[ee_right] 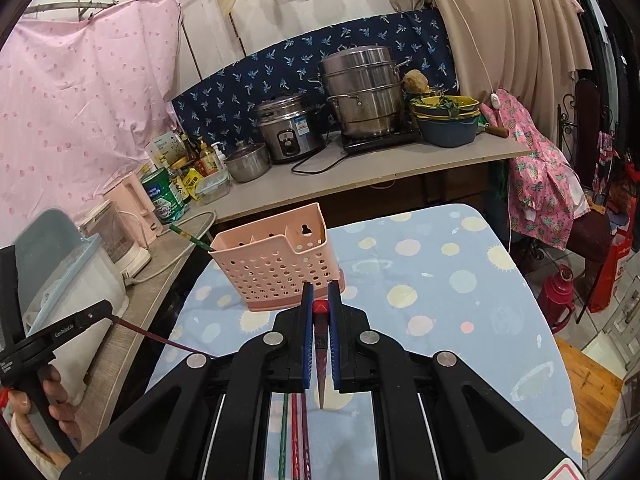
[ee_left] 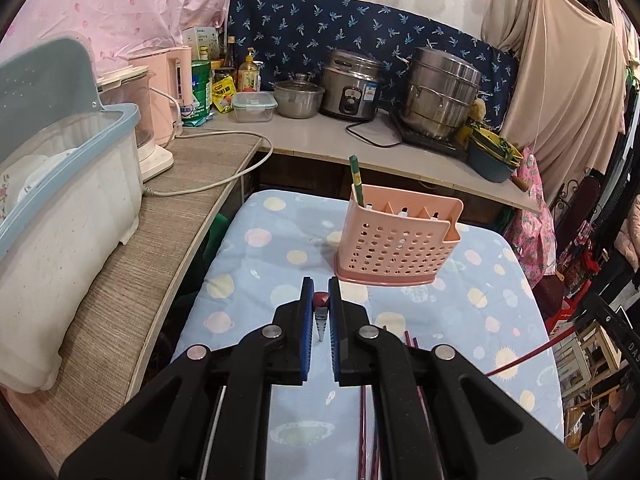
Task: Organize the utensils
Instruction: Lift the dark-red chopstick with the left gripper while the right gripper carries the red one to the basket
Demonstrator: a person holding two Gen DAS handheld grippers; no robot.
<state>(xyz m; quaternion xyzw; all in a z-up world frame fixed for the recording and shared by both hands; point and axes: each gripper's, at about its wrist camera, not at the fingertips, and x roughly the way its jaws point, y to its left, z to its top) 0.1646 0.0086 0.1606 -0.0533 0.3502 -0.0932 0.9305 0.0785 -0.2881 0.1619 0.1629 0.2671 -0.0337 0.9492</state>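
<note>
Dotted tablecloth [ee_left: 256,264]: one pink holder [ee_left: 394,240], one green chopstick [ee_left: 355,178] inside.

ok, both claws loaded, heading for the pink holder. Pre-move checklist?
1. Left claw shut on a red-capped chopstick: ok.
2. Right claw shut on its own red-capped chopstick: ok.
3. Pink holder upright on the dotted cloth: ok.
4. Free slots in holder: green chopstick stands in the left end slot; others look open: ok.
5. Both sticks hang tip-down in the claws: ok.
6. Loose chopsticks on the cloth below the claws, yet to collect: not ok.
</note>
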